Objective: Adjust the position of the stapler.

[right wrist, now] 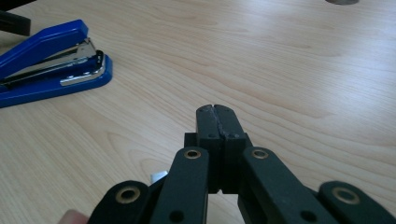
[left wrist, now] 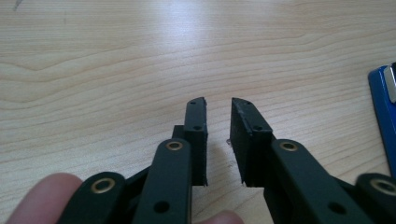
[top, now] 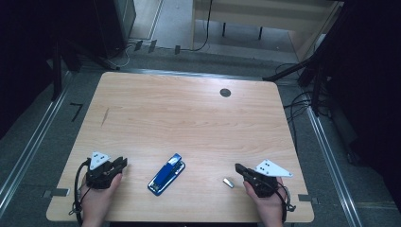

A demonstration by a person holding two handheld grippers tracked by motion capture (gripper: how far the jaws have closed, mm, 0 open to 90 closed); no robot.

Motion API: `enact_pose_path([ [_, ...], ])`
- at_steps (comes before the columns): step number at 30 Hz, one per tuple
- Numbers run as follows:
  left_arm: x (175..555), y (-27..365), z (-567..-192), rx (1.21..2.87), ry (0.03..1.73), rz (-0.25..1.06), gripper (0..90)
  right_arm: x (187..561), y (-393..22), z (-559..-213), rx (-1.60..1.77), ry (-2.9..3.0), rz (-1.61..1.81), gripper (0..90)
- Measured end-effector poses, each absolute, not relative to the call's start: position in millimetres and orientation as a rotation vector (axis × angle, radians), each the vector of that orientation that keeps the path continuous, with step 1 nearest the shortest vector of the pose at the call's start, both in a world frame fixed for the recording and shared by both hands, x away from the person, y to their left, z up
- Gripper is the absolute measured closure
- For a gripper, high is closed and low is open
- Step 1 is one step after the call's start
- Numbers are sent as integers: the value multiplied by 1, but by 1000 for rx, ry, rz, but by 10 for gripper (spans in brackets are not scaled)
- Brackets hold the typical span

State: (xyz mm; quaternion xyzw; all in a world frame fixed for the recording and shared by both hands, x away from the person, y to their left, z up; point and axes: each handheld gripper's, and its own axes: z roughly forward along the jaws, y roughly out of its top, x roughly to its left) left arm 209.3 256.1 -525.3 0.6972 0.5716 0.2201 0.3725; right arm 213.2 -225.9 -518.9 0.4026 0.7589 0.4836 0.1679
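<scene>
Table (top: 189, 113) holds one stapler (top: 166, 173), two grippers.

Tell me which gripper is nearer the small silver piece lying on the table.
Right. The right gripper sits just right of the small silver piece, nearly beside it. The left gripper is far off, beyond the blue stapler.

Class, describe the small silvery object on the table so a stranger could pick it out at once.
Start at the wooden table and go to its near edge. Between the blue stapler and the right tongs lies a small silvery block, closer to the tongs and touching neither. It is much smaller than the stapler and pale metallic rather than blue or black.
</scene>
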Motion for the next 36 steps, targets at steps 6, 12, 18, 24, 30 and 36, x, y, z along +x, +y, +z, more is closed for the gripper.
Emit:
enact_pose_path([
  [6,204,253,-522,1787,1434,529,866,211,-209,-523,1138,2197,1395,900],
  [12,203,240,-523,1830,1389,509,900,204,-177,-523,1068,2263,1415,900],
  [18,203,239,-522,1830,1383,509,900,198,-147,-527,1001,2339,1423,900],
  [24,203,240,-522,1823,1384,507,900,193,-120,-532,944,2395,1405,900],
  [30,204,241,-522,1822,1380,504,899,189,-101,-534,896,2427,1402,900],
  [36,204,243,-522,1813,1387,500,879,184,-78,-537,810,2483,1366,900],
])
